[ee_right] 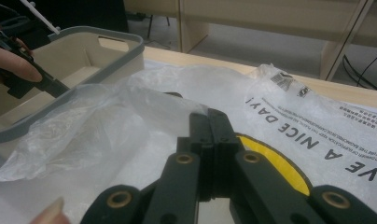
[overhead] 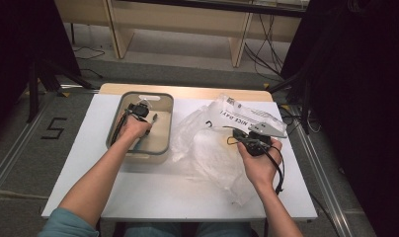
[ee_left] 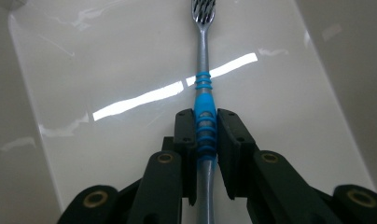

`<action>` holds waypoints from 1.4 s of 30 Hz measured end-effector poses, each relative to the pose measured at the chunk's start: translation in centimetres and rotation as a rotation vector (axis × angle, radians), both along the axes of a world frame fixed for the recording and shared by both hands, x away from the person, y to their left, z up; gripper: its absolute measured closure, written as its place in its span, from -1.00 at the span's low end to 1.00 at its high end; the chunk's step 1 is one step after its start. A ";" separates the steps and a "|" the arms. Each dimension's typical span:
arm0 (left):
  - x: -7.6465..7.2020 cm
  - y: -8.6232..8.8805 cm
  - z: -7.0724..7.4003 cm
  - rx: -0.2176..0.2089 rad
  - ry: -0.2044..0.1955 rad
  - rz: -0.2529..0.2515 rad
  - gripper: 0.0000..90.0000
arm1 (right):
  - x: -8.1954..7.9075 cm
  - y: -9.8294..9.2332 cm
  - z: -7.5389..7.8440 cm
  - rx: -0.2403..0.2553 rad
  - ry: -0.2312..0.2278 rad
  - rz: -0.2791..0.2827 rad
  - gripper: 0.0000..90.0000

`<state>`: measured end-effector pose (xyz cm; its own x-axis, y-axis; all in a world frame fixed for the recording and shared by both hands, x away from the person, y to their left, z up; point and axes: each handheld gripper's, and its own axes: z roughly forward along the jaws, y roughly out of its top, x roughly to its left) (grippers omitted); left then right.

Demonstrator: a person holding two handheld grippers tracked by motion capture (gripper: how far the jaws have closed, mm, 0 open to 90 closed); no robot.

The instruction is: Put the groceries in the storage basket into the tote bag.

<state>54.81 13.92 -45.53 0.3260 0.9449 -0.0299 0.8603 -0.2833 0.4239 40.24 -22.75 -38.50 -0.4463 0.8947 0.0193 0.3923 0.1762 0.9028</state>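
Inside the grey bin (overhead: 164, 129): toothbrush (ee_left: 204, 70), light, rigid, slick-handled; left gripper (ee_left: 206, 122) clamps its blue ribbed grip, likely the surest hold. Right gripper (ee_right: 208, 122) pinches the limp plastic bag (ee_right: 130, 116).

Colours and patterns, table scene

Toothbrush (ee_left: 205, 109): silver handle, bright blue ribbed grip bands, black-and-white striped bristles; bin (overhead: 165, 129): cream inside, grey rim; plastic bag (ee_right: 312, 126): clear to milky white, black lettering, barcode, yellow disc; left gripper (ee_left: 205, 128) and right gripper (ee_right: 208, 128): black jaws, brass-coloured rivets; table (overhead: 153, 190): white top, pale wood edge; sleeve (overhead: 64, 224): teal.
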 end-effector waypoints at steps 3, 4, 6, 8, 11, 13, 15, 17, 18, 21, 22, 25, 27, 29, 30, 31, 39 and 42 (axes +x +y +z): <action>-0.1 0.0 0.2 -0.004 -0.015 -0.003 0.74 | 0.0 0.0 0.0 0.001 -0.001 -0.001 1.00; -0.1 0.0 0.3 -0.007 -0.020 -0.002 0.74 | 0.0 0.0 0.0 0.000 -0.002 0.000 1.00; -0.1 0.0 0.3 -0.010 -0.024 -0.002 0.74 | 0.0 0.0 0.0 0.000 -0.002 -0.001 1.00; -0.2 0.1 0.4 -0.035 -0.036 0.004 0.74 | 0.0 0.0 0.0 0.000 -0.003 -0.001 1.00; -0.2 0.1 0.6 -0.038 -0.048 0.003 0.74 | 0.0 0.0 0.0 0.001 -0.002 -0.001 1.00; -0.3 0.1 0.8 -0.044 -0.060 0.004 0.74 | 0.0 0.0 0.0 0.002 -0.003 -0.001 1.00; -0.4 0.1 0.8 -0.045 -0.065 0.004 0.74 | 0.0 0.0 -0.1 0.001 -0.002 -0.001 1.00; -0.5 0.1 1.0 -0.047 -0.079 0.004 0.74 | 0.0 0.0 -0.1 0.001 -0.002 -0.001 1.00; -0.6 0.1 1.1 -0.056 -0.090 0.007 0.74 | 0.0 0.0 -0.1 0.001 -0.002 -0.001 1.00; -0.6 0.1 1.4 -0.068 -0.111 -0.002 0.74 | 0.1 0.0 -0.1 -0.001 -0.001 -0.001 1.00; -0.6 0.1 1.4 -0.068 -0.111 -0.002 0.74 | 0.1 0.0 -0.1 -0.002 -0.001 -0.001 1.00; -0.7 0.1 1.7 -0.074 -0.149 0.000 0.74 | 0.1 0.0 -0.1 -0.002 -0.002 -0.001 1.00; -0.8 0.2 1.9 -0.076 -0.165 -0.001 0.74 | 0.0 0.0 -0.1 0.000 -0.002 0.000 1.00; -0.9 0.2 2.1 -0.081 -0.183 0.002 0.74 | 0.0 0.0 -0.1 -0.002 -0.002 -0.001 1.00; -0.9 0.2 2.1 -0.081 -0.183 0.002 0.74 | 0.0 0.0 -0.1 -0.002 -0.002 -0.001 1.00; -0.9 0.3 2.2 -0.084 -0.191 0.005 0.74 | 0.0 0.0 -0.1 -0.001 -0.002 0.000 1.00; -1.3 0.6 3.2 -0.115 -0.254 0.010 0.74 | 0.0 0.0 -0.1 -0.004 -0.004 0.000 1.00; -1.4 0.7 3.5 -0.123 -0.270 0.008 0.74 | 0.0 0.1 -0.2 -0.004 -0.003 0.000 1.00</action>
